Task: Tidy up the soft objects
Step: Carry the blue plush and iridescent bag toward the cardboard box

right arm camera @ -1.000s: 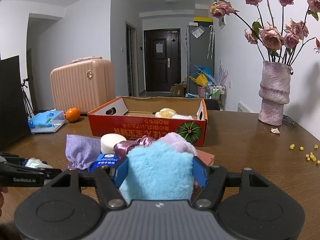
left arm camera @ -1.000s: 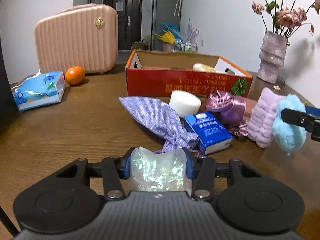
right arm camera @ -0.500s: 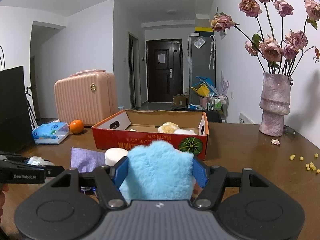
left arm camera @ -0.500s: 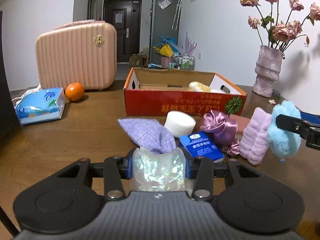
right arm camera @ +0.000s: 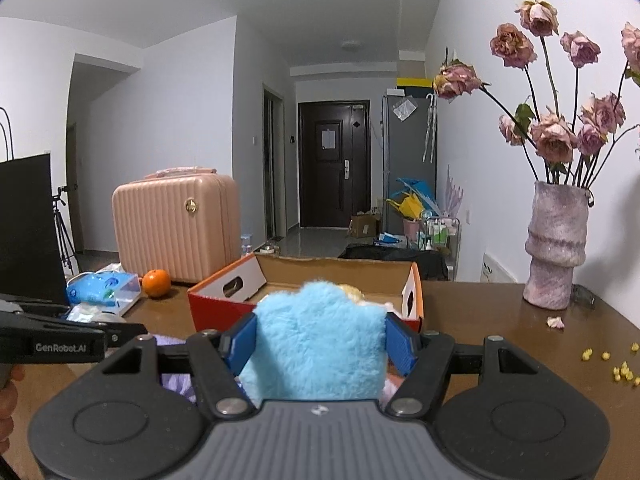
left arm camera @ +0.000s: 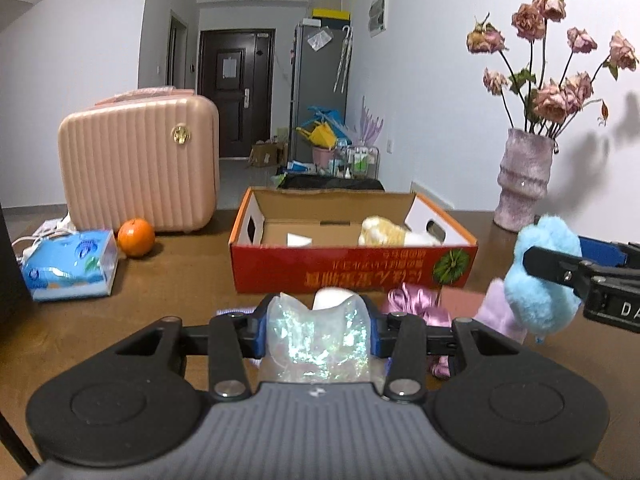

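Both grippers are higher off the worktop (left arm camera: 184,280) now than a second ago. The left gripper (left arm camera: 318,330) squeezes tighter on its shimmery clear pouch (left arm camera: 316,344), jaws just closing a bit more, and the purple bag below is mostly hidden. The right gripper (right arm camera: 320,340) carries the blue fluffy thing (right arm camera: 316,352) up too (box interior (left arm camera: 320,232) shows now).

Left gripper (left arm camera: 318,330), blue pads pressed on a translucent iridescent soft pouch (left arm camera: 316,344), above the brown wooden table (left arm camera: 176,280). Ahead: open red cardboard box (left arm camera: 352,270) holding a yellow-white plush (left arm camera: 384,232); right gripper (left arm camera: 560,268) clamping a fluffy light-blue pad (left arm camera: 540,304). Left side: ribbed pink suitcase (left arm camera: 140,164), orange fruit (left arm camera: 136,237), blue tissue pack (left arm camera: 70,264); right rear, mauve vase of dried roses (left arm camera: 524,184).
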The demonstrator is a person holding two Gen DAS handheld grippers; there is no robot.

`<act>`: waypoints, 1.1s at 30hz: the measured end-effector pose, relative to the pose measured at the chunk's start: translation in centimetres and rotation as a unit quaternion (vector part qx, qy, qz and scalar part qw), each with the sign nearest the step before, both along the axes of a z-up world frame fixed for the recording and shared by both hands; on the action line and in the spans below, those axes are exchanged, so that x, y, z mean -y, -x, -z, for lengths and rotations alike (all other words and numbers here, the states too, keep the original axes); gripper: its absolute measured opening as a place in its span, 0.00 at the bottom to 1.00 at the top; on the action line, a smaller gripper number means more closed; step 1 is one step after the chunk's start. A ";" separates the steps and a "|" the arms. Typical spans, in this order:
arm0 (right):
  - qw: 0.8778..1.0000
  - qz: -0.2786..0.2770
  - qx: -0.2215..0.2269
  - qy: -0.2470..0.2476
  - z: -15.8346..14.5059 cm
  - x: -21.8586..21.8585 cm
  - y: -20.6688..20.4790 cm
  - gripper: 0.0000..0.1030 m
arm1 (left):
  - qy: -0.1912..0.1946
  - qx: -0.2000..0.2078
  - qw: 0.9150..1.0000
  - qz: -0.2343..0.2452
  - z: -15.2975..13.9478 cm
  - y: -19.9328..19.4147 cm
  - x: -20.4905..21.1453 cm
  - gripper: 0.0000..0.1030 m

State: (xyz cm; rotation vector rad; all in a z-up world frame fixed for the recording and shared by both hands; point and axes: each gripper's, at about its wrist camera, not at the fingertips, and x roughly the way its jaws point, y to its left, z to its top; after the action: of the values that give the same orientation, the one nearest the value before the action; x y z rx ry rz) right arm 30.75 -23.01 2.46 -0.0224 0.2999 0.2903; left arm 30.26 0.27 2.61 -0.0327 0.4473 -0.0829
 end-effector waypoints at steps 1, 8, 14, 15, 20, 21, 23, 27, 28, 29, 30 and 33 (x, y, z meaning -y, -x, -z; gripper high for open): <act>1.000 0.000 0.002 0.000 -0.2 0.0 -0.2 0.64 | 0.001 0.003 1.000 0.000 -0.2 -0.2 0.0 0.42; 1.000 0.006 0.018 -0.001 -1.3 -0.2 -1.9 0.64 | 0.009 0.014 1.000 -0.007 -1.2 -2.3 0.5 0.42; 1.000 0.004 0.028 -0.005 -2.2 -0.4 -4.0 0.64 | 0.020 0.024 0.999 -0.008 -1.8 -4.4 1.1 0.42; 1.000 0.003 0.029 -0.004 -2.3 -0.5 -4.3 0.64 | 0.021 0.026 0.999 -0.009 -1.9 -4.7 1.2 0.42; 0.999 0.001 0.039 -0.010 -3.1 -0.4 -6.0 0.64 | 0.027 0.036 0.999 -0.013 -2.4 -6.4 1.6 0.42; 0.999 0.001 0.041 -0.012 -3.3 -0.4 -6.4 0.64 | 0.028 0.037 0.999 -0.014 -2.5 -6.8 1.7 0.42; 0.999 0.001 0.042 -0.015 -3.5 -0.3 -7.4 0.64 | 0.030 0.038 0.999 -0.016 -2.6 -7.6 1.8 0.42; 0.999 0.005 0.039 -0.019 -3.7 -0.1 -9.5 0.64 | 0.034 0.041 0.998 -0.019 -2.7 -9.3 2.0 0.42; 0.999 0.007 0.037 -0.018 -3.7 0.0 -10.0 0.64 | 0.035 0.041 0.998 -0.020 -2.8 -9.7 2.0 0.42; 0.999 0.008 0.037 -0.016 -3.6 0.0 -10.4 0.64 | 0.037 0.041 0.998 -0.021 -2.8 -10.1 1.9 0.42; 0.999 0.010 0.036 -0.015 -3.6 0.0 -10.9 0.64 | 0.039 0.042 0.998 -0.022 -2.8 -10.5 2.0 0.42; 0.999 0.012 0.035 -0.013 -3.5 0.1 -12.2 0.64 | 0.041 0.045 0.998 -0.023 -2.9 -11.8 2.1 0.42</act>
State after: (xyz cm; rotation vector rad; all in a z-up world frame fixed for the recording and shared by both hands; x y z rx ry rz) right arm 42.90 -23.14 6.00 -0.0033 0.2274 0.2683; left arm 42.07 -1.87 5.53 -0.1186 0.3535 -0.0569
